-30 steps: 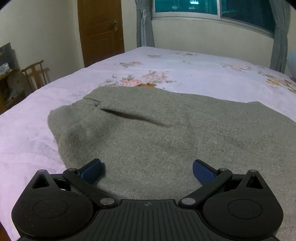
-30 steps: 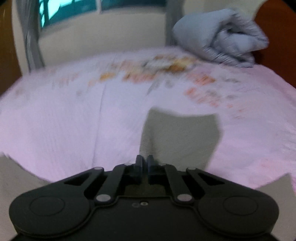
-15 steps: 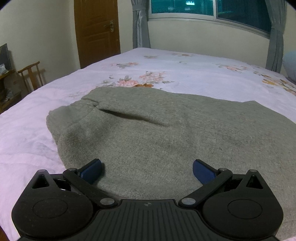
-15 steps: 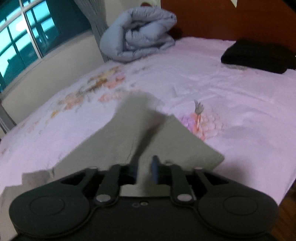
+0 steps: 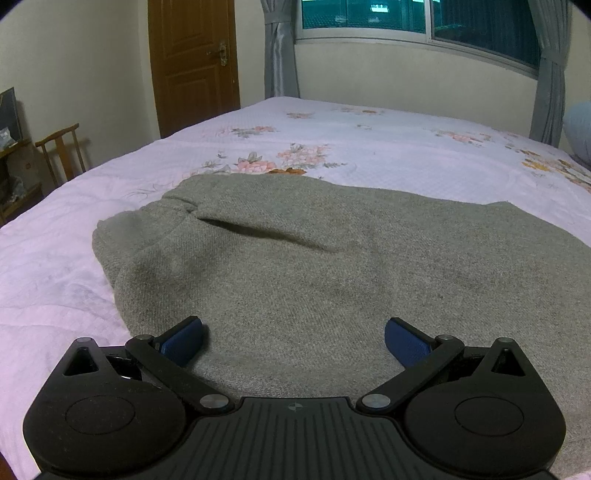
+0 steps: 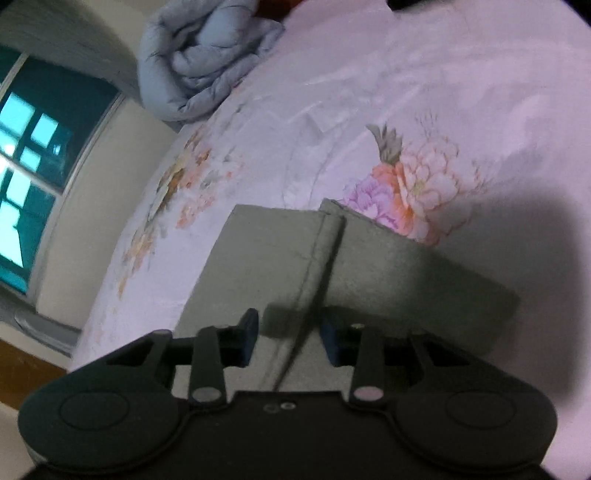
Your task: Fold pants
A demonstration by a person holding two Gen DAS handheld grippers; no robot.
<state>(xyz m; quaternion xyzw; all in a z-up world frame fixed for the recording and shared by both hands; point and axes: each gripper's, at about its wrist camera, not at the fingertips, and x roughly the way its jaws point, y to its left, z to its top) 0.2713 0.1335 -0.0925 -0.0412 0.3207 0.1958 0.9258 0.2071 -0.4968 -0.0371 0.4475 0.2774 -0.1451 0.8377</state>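
Grey knit pants (image 5: 314, 266) lie flat on the bed, waist end at the left with a dark pocket slit. My left gripper (image 5: 293, 334) is wide open, just above the pants' near edge, holding nothing. In the right wrist view the two leg ends (image 6: 288, 258) lie side by side on the sheet with a seam between them. My right gripper (image 6: 290, 332) is open over that seam, its blue pads (image 6: 328, 338) apart on either side of it. The view is tilted.
The bed has a pink floral sheet (image 5: 369, 147). A rolled blue-grey duvet (image 6: 207, 55) lies at the bed's far end. A wooden door (image 5: 192, 66), a chair (image 5: 61, 151) and a curtained window (image 5: 406, 18) are beyond the bed.
My right gripper was shut on a leg end, carried it across the bed, then opened; the leg ends now lie on the sheet. My left gripper stayed open and almost still.
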